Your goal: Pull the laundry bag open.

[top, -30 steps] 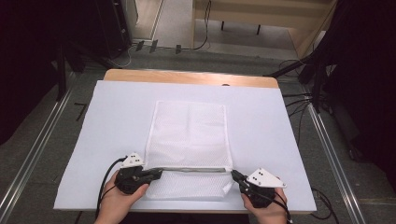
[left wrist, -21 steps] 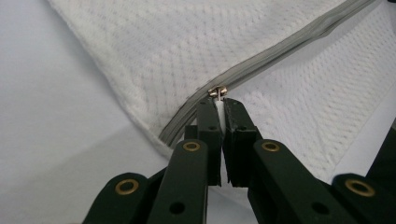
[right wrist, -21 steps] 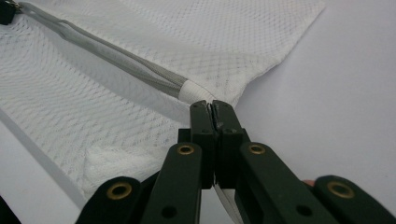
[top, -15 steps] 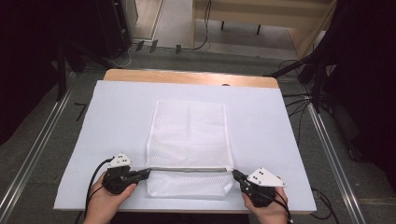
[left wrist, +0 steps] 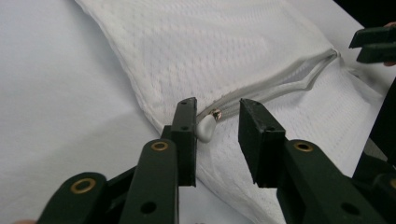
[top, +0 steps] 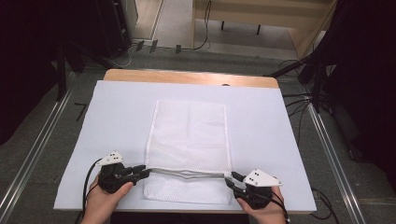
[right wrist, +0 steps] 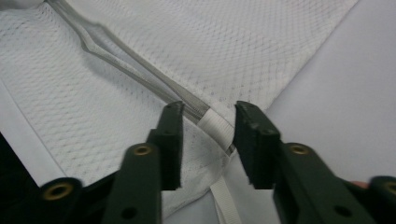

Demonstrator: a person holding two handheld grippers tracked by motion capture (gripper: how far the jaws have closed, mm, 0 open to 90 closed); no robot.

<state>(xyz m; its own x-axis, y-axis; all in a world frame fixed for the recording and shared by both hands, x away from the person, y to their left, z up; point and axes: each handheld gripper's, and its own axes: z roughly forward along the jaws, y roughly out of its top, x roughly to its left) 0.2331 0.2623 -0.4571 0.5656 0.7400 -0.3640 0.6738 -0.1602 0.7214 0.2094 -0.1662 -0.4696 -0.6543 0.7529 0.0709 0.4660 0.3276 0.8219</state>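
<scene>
A white sheet (top: 261,126) covers a wooden table (top: 187,77) at centre frame. Metal rails (top: 334,154) run down both sides over grey floor, and black cables (top: 205,44) trail across the top, beside dark stands.

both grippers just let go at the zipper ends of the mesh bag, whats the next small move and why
Probably lift both grippers clear. The left gripper and right gripper have just been opening; the white zipper pull and end tab lie loose between their fingers, and the zipper runs across the mesh bag.
</scene>
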